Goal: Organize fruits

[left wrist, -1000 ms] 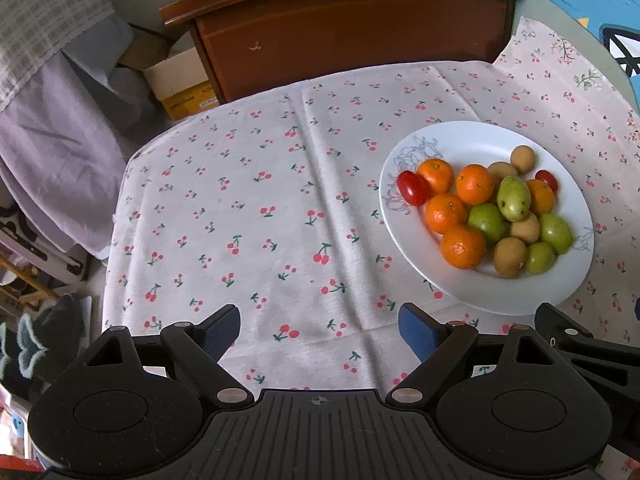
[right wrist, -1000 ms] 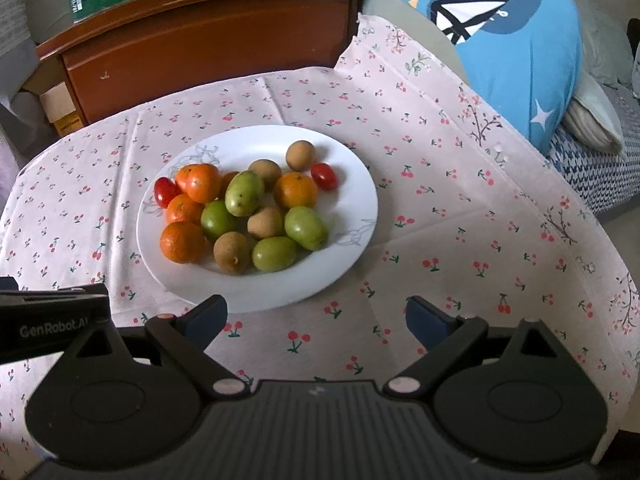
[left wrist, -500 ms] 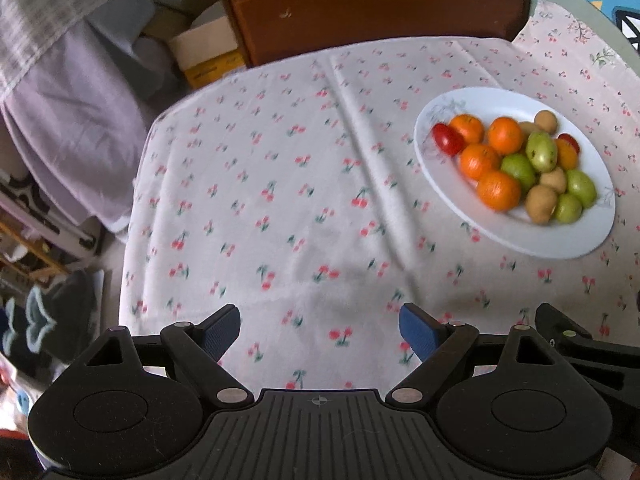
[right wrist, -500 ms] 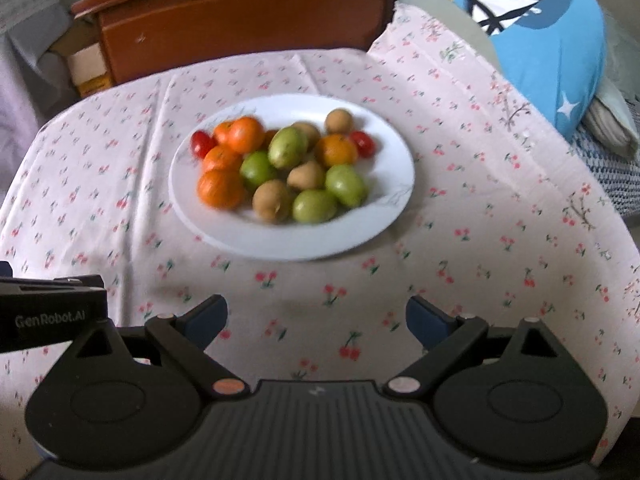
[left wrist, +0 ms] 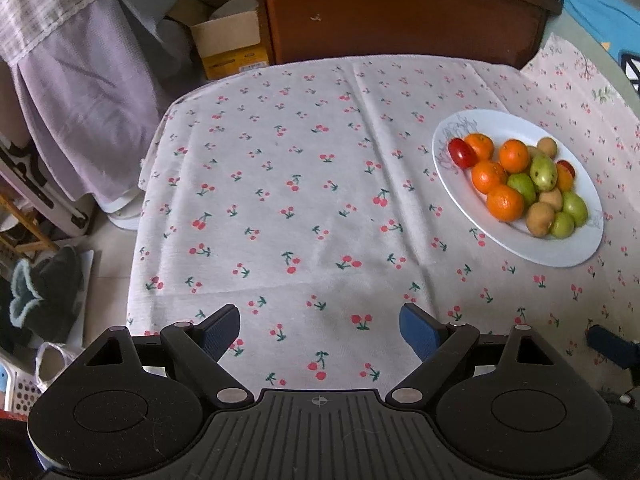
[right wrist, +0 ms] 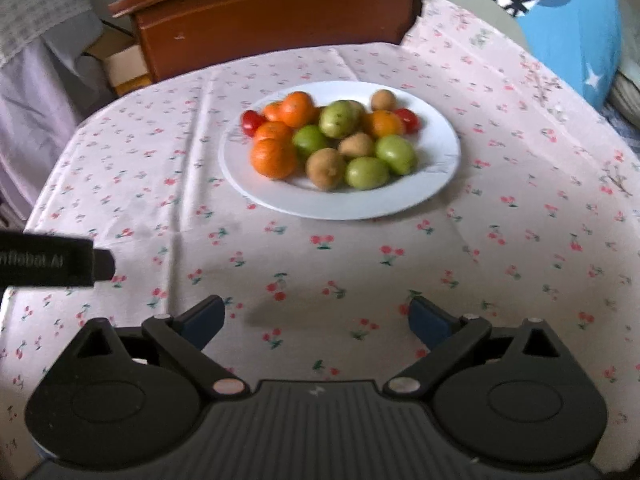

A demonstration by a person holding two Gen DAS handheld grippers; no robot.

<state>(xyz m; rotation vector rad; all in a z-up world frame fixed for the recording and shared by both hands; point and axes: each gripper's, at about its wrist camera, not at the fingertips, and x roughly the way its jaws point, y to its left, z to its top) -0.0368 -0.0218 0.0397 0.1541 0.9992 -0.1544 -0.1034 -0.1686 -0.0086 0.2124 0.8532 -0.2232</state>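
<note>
A white plate (left wrist: 560, 254) (right wrist: 400, 204) on the cherry-print tablecloth (left wrist: 300, 200) holds mixed fruit: several oranges (left wrist: 505, 202) (right wrist: 273, 157), green fruits (left wrist: 543, 172) (right wrist: 366, 173), brown kiwi-like fruits (left wrist: 539, 219) (right wrist: 325, 168) and red tomatoes (left wrist: 462, 153) (right wrist: 252, 121). My left gripper (left wrist: 320, 322) hovers open over bare cloth, left of and nearer than the plate. My right gripper (right wrist: 316, 316) is open too, above the cloth in front of the plate. Nothing sits between either pair of fingers.
A brown wooden cabinet (left wrist: 400, 16) stands behind the table. Cardboard boxes (left wrist: 228, 46) and draped lilac cloth (left wrist: 80, 92) crowd the left floor side. A blue cushion (right wrist: 560, 28) lies at the right. The left gripper's side (right wrist: 52, 258) shows at the right wrist view's left edge.
Both grippers have drawn back from the plate, so it looks smaller and farther. In the left view the plate slid toward the right edge. Both stayed open.
</note>
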